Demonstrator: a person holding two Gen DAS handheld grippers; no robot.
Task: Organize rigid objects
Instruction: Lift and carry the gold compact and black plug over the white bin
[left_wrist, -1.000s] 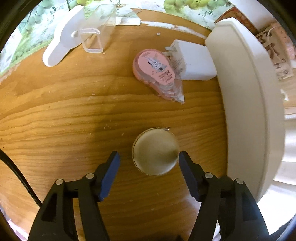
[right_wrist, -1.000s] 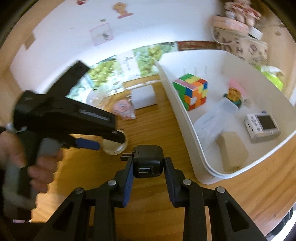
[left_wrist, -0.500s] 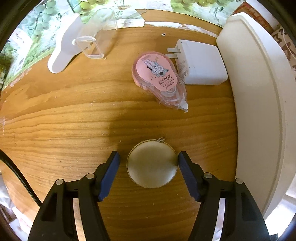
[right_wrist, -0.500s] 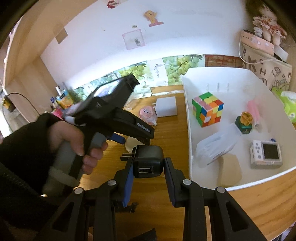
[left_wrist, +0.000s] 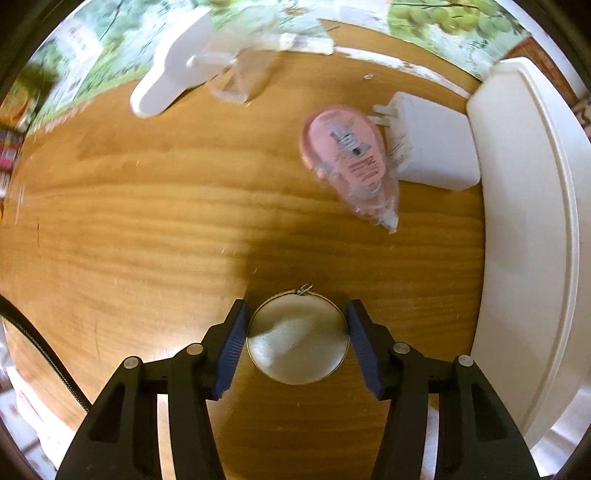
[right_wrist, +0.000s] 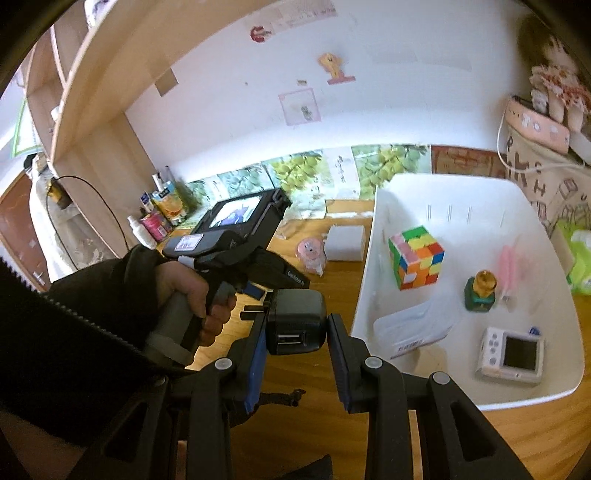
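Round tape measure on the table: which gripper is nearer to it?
Left. The left gripper straddles the round tape measure, jaws closing around it. The right gripper is apart, holding a black charger.

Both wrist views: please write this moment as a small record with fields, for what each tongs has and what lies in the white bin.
left tongs: closing around the round tape measure on the wooden desk; pads not clearly pressing yet
right tongs: shut on the black charger, lifted beside the bin
white bin: holds colour cube, small camera, clear packet, small bottle
still on desk: pink correction tape, white charger
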